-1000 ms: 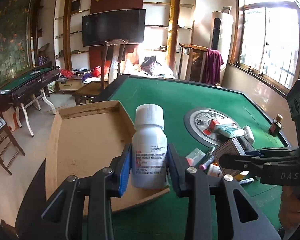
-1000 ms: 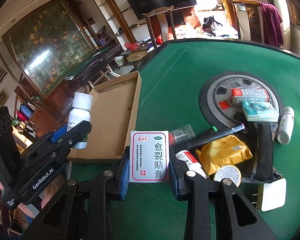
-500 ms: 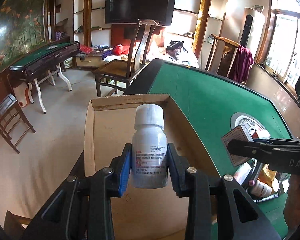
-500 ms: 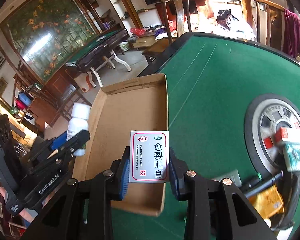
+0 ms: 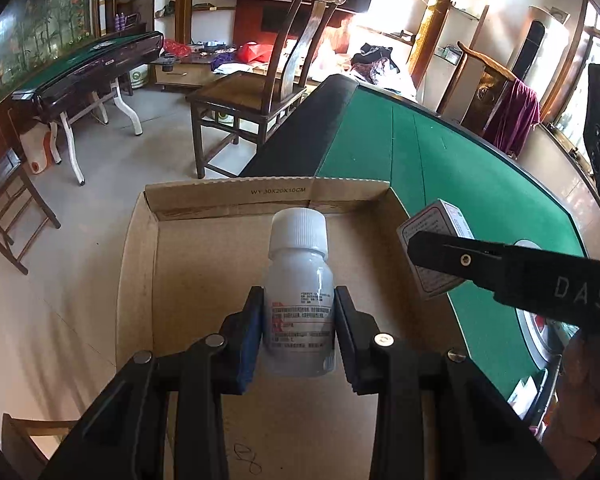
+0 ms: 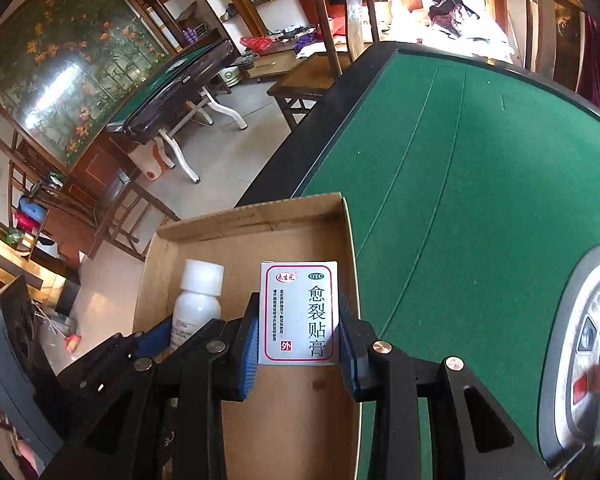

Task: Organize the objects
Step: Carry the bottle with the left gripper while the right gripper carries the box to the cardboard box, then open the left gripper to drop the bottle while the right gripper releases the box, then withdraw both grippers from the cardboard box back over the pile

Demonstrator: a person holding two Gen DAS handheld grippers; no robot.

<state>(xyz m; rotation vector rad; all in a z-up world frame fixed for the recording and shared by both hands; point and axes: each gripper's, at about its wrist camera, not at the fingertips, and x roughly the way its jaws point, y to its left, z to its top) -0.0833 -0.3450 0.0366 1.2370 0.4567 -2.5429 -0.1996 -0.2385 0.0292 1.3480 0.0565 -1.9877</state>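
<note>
Left hand-held gripper (image 5: 298, 330) clamps the white plastic screw-cap bottle (image 5: 299, 300); right hand-held gripper (image 6: 298, 326) clamps the small white medicine carton (image 6: 299, 312). Both hang over the empty brown cardboard tray (image 5: 204, 280), lower centre; neither is released yet.

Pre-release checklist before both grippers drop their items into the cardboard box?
1. Left gripper clamped on the white plastic bottle with screw cap: ok.
2. Right gripper clamped on the white red-bordered medicine carton: ok.
3. Bottle over the shallow brown cardboard box: ok.
4. Carton inside the box's right wall: ok in the right wrist view, near the edge.
5. Box floor under both items bare: ok.
6. Gap between items and box floor: cannot tell.
</note>
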